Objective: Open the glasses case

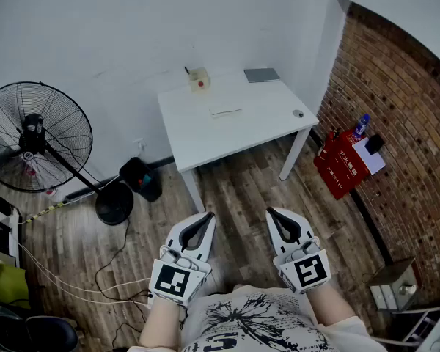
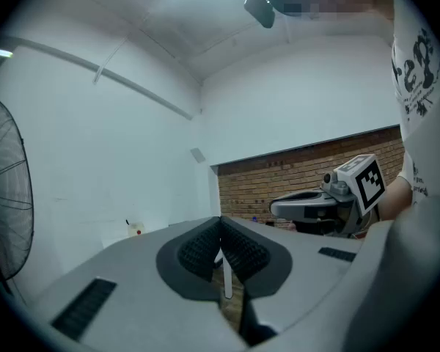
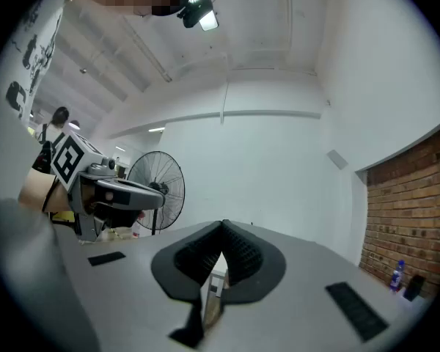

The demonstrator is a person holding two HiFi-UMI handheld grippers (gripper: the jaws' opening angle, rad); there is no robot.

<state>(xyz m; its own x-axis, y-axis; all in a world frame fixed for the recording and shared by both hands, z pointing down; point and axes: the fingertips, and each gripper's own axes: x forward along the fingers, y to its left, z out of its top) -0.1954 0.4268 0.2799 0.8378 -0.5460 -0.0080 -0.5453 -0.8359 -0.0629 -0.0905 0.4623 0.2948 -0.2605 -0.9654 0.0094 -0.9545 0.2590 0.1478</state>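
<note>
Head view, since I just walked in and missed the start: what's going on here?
A person holds the left hand-held gripper and the right hand-held gripper level in front of the body, both shut and empty. They are well short of the white table, where a flat grey case, probably the glasses case, lies untouched near the far edge.

The left gripper (image 2: 221, 221) has its grey jaws closed together, black ribbed pads (image 2: 198, 249) meeting at the tips with nothing between them. Right of the jaws is the right gripper (image 2: 279, 207) with its marker cube, before a red brick wall (image 2: 279, 182). Left beyond the jaws sits a small cream box with a red button (image 2: 136, 229); far left, a black wire-cage fan (image 2: 4, 211).
</note>
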